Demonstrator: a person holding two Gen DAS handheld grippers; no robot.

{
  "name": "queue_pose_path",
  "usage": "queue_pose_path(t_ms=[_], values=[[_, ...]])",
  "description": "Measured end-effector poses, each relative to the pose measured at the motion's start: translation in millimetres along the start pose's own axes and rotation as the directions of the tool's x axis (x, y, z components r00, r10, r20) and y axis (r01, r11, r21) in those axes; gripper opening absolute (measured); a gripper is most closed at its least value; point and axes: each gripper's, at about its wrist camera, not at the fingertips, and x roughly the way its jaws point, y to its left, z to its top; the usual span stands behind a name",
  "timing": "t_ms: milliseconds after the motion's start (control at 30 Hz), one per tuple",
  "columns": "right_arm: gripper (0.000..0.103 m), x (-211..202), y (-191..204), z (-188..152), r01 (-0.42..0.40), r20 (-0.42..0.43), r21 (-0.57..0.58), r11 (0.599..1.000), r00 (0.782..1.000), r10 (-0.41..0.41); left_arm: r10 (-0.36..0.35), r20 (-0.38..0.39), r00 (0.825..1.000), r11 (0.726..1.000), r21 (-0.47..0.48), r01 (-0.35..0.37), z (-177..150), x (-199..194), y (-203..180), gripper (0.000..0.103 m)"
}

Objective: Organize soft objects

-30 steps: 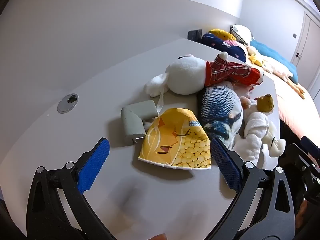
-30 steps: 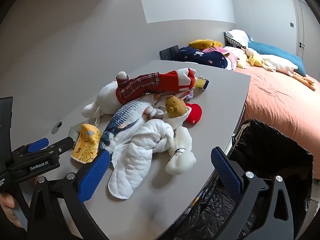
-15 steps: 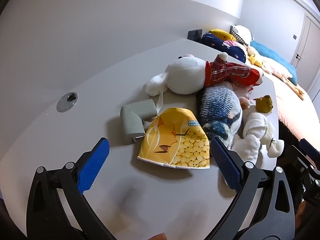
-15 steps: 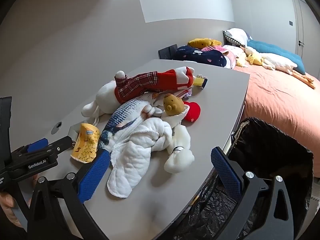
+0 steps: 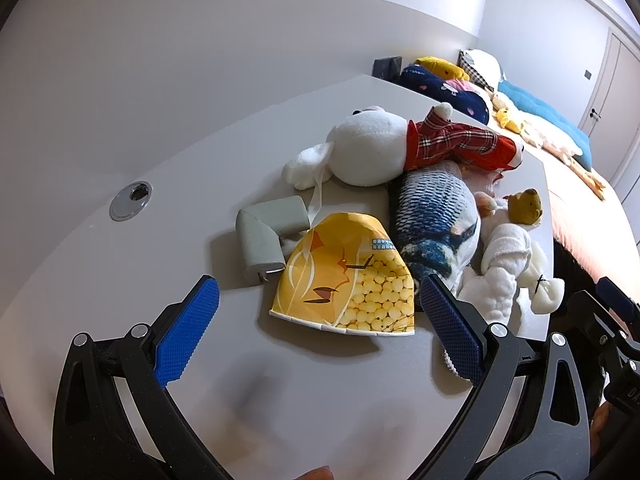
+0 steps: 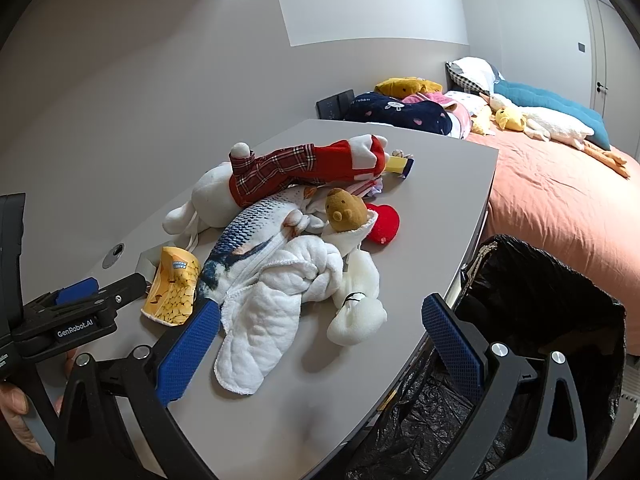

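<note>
A heap of soft toys lies on the grey table (image 5: 168, 184): a white rabbit (image 5: 368, 148) in red plaid trousers, a blue fish plush (image 5: 434, 216), and a small brown bear (image 6: 344, 210) wrapped in white cloth (image 6: 276, 300). A yellow paper cup (image 5: 346, 280) lies flattened just ahead of my open left gripper (image 5: 316, 332), with a grey foam piece (image 5: 266, 232) beside it. My right gripper (image 6: 320, 352) stands open near the table's front edge, just short of the white cloth. A red plush (image 6: 384, 224) lies behind the bear.
A bin lined with a black bag (image 6: 536, 304) stands right of the table's edge. Beyond it is a bed (image 6: 560, 200) with pillows and more plush toys. A cable hole (image 5: 131, 200) sits in the table at left. A hand (image 6: 16, 412) holds the left gripper.
Both grippers have crept slightly forward toward the heap, the right view shifting a little. Nothing was taken hold of or moved on the table.
</note>
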Motion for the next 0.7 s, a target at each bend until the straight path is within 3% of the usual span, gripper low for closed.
queue_pose_path(t_ms=[700], values=[[0.100, -3.1, -1.8, 0.6, 0.004, 0.004, -0.007, 1.000, 1.000, -0.004, -0.005, 0.000, 1.000, 1.000, -0.001, 0.005, 1.1, -1.6, 0.8, 0.097]])
